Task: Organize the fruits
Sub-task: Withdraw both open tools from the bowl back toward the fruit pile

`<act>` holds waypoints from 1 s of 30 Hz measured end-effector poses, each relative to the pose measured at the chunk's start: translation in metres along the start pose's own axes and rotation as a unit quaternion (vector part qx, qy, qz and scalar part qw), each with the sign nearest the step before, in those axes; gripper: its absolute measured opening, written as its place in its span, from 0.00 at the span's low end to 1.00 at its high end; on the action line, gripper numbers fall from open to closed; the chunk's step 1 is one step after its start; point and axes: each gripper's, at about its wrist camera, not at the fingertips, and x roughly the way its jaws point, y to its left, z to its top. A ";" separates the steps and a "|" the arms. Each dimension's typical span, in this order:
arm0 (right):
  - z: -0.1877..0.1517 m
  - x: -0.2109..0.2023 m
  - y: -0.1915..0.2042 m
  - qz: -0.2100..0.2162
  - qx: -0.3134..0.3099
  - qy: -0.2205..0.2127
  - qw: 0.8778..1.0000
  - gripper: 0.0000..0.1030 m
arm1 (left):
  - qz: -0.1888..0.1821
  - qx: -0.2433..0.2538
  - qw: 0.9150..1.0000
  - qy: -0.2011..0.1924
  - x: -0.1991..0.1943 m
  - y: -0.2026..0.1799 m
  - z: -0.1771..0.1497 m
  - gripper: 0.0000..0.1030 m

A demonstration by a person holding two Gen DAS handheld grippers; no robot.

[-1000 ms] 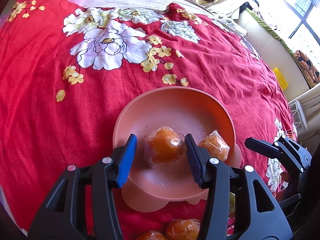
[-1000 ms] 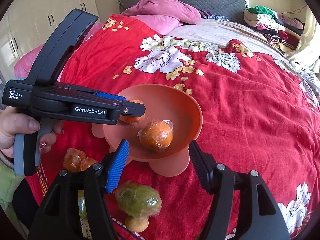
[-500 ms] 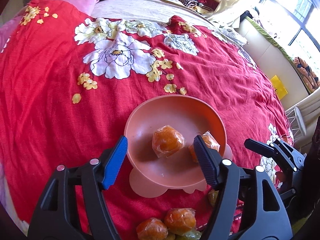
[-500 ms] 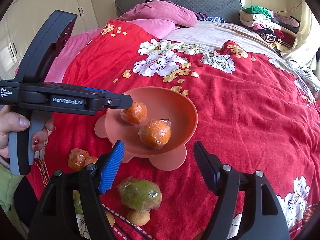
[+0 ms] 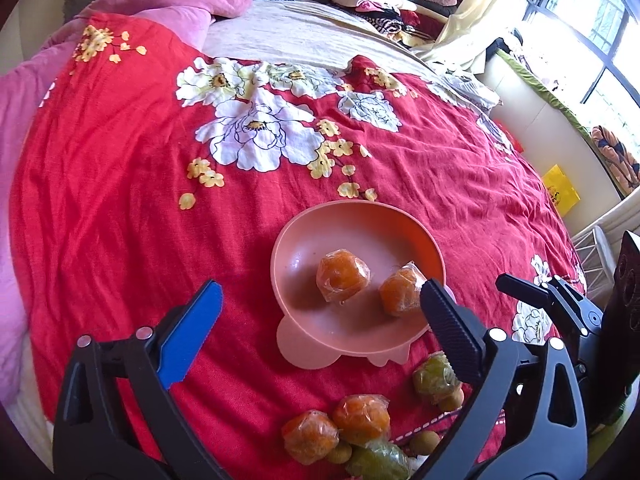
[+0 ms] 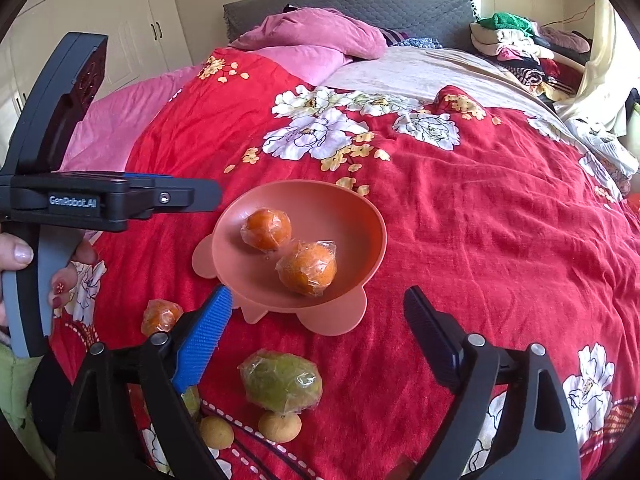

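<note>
Already two wrapped oranges (image 6: pixel 306 268) sit in the pink bowl (image 6: pixel 360 216) mid-bed; both grippers' jaws are opening wide and empty, likely freed for fruit (image 6: pixel 282 380) near the bed's front edge

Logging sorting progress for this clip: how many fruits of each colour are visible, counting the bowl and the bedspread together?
Orange fruits, wrapped: 4 (2 in the pink bowl, 2 on the bedspread)
Green fruits, wrapped: 2
Small tan fruits: 3
Total: 9, counted in the left wrist view; more may lie past the frame's bottom edge.
</note>
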 end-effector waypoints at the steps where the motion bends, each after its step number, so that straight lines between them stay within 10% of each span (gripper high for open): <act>1: 0.000 -0.001 0.000 -0.001 0.000 -0.001 1.000 0.87 | 0.001 -0.001 1.000 -0.004 -0.003 0.000 -0.001 0.90; 30: -0.004 -0.047 0.006 -0.009 0.004 -0.032 0.999 0.91 | 0.021 0.005 0.999 -0.035 -0.053 0.000 -0.037 0.91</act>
